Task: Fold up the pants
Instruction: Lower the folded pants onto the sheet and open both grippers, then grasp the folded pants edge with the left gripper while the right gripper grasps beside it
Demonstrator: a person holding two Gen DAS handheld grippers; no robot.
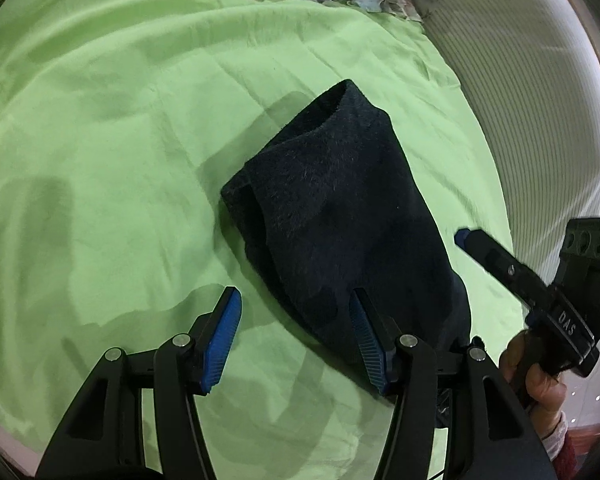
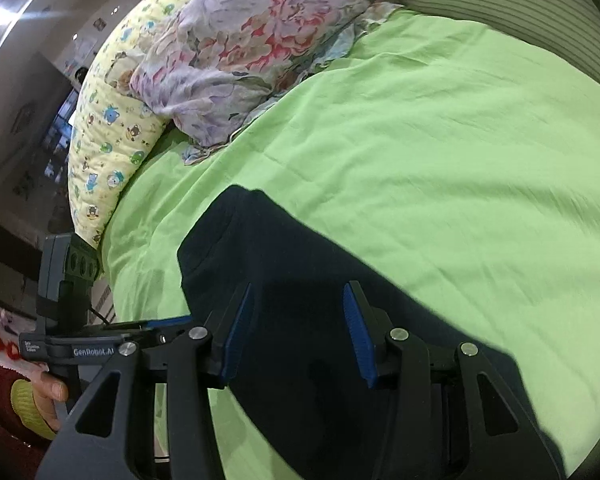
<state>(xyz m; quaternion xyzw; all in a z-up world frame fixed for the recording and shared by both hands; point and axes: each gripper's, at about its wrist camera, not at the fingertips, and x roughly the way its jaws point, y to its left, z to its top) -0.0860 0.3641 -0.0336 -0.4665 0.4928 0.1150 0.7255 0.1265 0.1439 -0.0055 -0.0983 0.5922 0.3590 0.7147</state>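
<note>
Dark navy pants (image 1: 340, 216) lie folded in a thick bundle on the green bed sheet (image 1: 100, 160). My left gripper (image 1: 296, 300) is open and empty, with its right finger over the near edge of the pants and its left finger over bare sheet. The right gripper (image 1: 466, 236) shows at the right of the left wrist view, just beside the pants. In the right wrist view the pants (image 2: 300, 264) lie under my open, empty right gripper (image 2: 298, 294), and the left gripper (image 2: 168, 323) shows at the left, held by a hand.
A floral pillow (image 2: 236, 52) and a yellow cartoon-print pillow (image 2: 108, 132) lie at the head of the bed. A striped white mattress edge (image 1: 520, 80) runs along the right side. The green sheet (image 2: 440, 140) spreads wide around the pants.
</note>
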